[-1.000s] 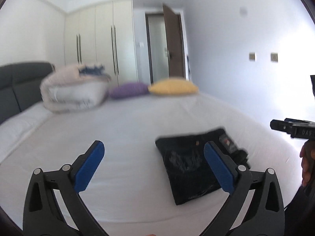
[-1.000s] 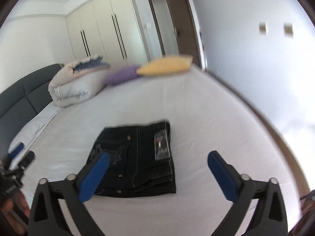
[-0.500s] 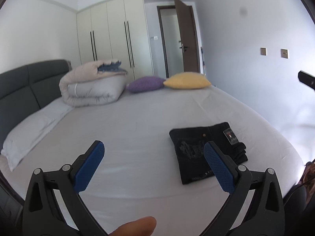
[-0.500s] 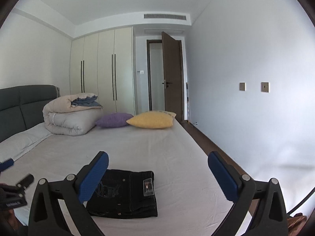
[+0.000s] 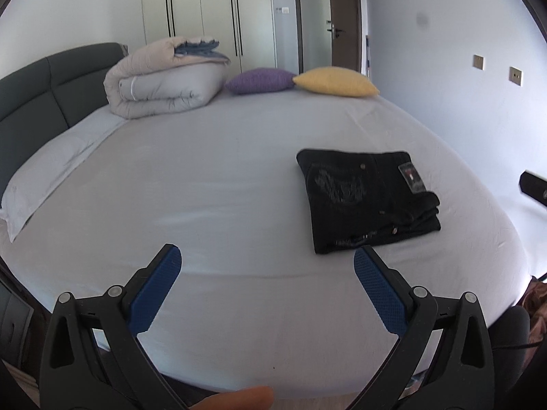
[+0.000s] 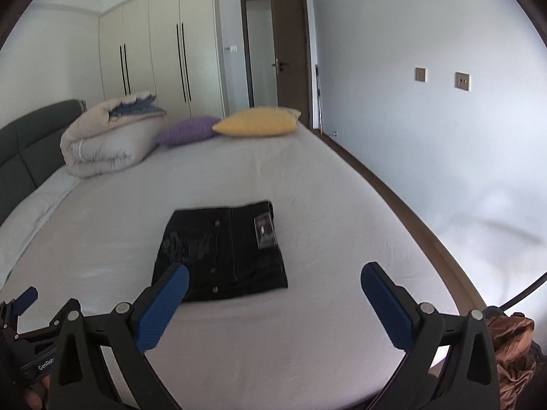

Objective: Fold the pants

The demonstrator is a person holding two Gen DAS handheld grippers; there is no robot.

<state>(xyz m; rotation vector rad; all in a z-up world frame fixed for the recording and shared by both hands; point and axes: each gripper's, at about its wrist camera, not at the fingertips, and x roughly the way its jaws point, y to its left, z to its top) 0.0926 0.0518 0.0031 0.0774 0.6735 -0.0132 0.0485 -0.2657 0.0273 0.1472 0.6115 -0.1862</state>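
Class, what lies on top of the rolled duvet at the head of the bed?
A folded blue cloth rests on the rolled duvet, partly tucked into its fold; how far it reaches inside is covered.

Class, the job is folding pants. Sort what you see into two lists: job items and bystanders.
Job items: black pants, folded on the bed; left claw, open; right claw, open.

Bystanders: rolled duvet, purple cushion, yellow cushion, white pillow.

Left gripper point(image 5: 266, 266) now tilted lower, nearer the bed point(image 5: 222, 188); right gripper point(image 6: 273, 282) dipped again toward the pants point(image 6: 222, 256); thumb still showing.
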